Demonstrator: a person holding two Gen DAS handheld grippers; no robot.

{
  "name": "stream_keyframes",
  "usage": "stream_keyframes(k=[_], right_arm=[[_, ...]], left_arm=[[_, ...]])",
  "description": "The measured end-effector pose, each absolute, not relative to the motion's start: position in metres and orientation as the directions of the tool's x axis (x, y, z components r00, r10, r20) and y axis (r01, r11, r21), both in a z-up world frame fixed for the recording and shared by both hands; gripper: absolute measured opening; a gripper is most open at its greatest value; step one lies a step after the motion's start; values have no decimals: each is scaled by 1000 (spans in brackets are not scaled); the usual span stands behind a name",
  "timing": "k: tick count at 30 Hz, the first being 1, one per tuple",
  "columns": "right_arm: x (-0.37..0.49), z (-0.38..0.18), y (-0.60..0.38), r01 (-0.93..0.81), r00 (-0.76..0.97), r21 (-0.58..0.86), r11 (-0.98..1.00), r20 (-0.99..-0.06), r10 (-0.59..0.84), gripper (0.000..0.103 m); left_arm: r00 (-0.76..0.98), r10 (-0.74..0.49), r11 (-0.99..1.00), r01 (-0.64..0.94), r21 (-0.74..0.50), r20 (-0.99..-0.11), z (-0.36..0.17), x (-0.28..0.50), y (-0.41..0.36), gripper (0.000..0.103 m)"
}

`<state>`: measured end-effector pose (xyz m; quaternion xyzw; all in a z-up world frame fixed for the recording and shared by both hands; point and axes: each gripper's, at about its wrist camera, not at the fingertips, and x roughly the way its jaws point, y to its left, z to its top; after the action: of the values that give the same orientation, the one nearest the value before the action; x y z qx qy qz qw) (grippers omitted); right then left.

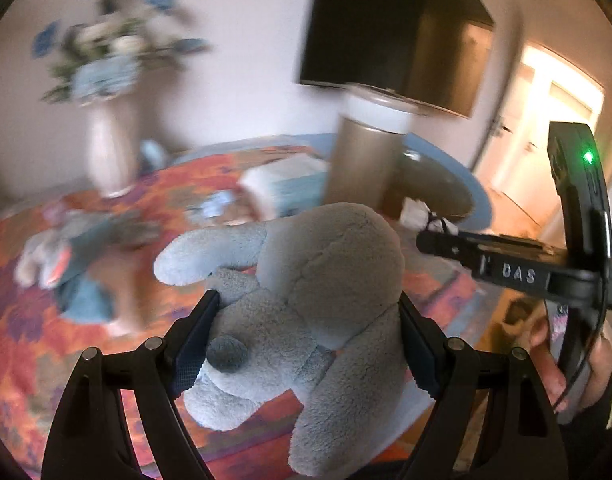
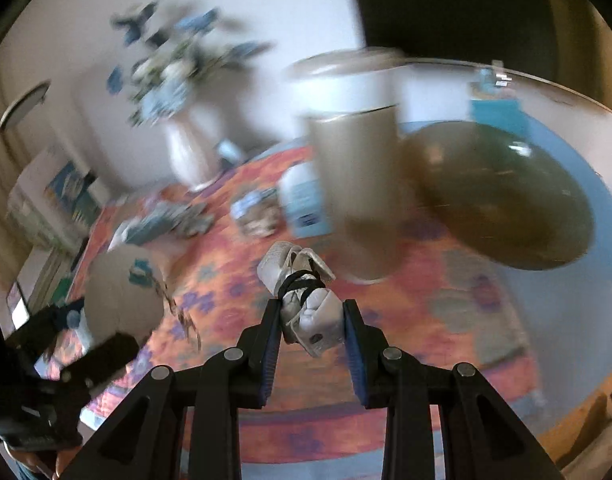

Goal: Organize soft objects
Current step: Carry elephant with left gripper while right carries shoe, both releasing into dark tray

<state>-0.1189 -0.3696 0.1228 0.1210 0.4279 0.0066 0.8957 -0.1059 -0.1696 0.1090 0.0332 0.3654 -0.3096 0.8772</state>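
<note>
Grey plush elephant [image 1: 306,312] fills our left fingers [image 1: 306,340]; right fingers [image 2: 312,320] clamp a white tied bundle [image 2: 302,300], the tall bin [image 2: 354,168] straight ahead.

A flower vase [image 2: 188,152], tall tan canister [image 2: 354,184] and dark bowl [image 2: 506,196] stand on a patterned tablecloth [image 2: 446,320].

My left gripper [image 1: 306,344] clamps the grey plush toy [image 1: 306,300] while my right gripper [image 2: 312,320], at three o'clock, pinches a white bundle [image 2: 306,300].
</note>
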Motion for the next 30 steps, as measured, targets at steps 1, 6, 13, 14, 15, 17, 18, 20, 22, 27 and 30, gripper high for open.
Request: stream_keyframes(k=[1, 6, 13, 14, 15, 17, 18, 20, 22, 27, 30], right_arm=[[-121, 125, -383, 118, 642, 227, 967, -761, 100, 29], [-131, 136, -440, 227, 672, 247, 942, -740, 32, 29], [-129, 141, -515, 347, 669, 263, 900, -742, -41, 29], [-125, 143, -526, 359, 671, 265, 895, -740, -49, 30], [-122, 146, -533, 366, 672, 263, 893, -738, -58, 30], [-114, 155, -549, 378, 680, 252, 891, -729, -82, 30], [-108, 159, -555, 382, 684, 248, 890, -724, -92, 29], [-99, 167, -574, 402, 685, 231, 886, -718, -124, 30], [-92, 172, -592, 410, 682, 231, 882, -720, -128, 30], [-69, 169, -626, 402, 673, 309, 862, -738, -50, 29], [-54, 157, -632, 409, 648, 307, 859, -760, -37, 29]], left_arm=[[527, -531, 792, 586, -169, -663, 109, -105, -181, 82], [448, -592, 715, 675, -181, -669, 110, -100, -232, 82], [375, -641, 623, 764, -169, -669, 114, -98, -311, 82], [384, -640, 623, 766, -157, -665, 117, -97, -321, 82], [406, -629, 633, 763, -132, -663, 120, -98, -331, 82], [492, -571, 673, 738, -32, -657, 128, -102, -362, 82], [522, -550, 687, 727, 2, -652, 130, -104, -375, 82], [574, -514, 711, 701, 58, -637, 135, -100, -404, 82], [627, -473, 741, 663, 106, -619, 137, -94, -424, 82], [710, -383, 783, 589, 200, -591, 132, -69, -452, 82], [713, -374, 777, 590, 219, -594, 125, -57, -462, 84]])
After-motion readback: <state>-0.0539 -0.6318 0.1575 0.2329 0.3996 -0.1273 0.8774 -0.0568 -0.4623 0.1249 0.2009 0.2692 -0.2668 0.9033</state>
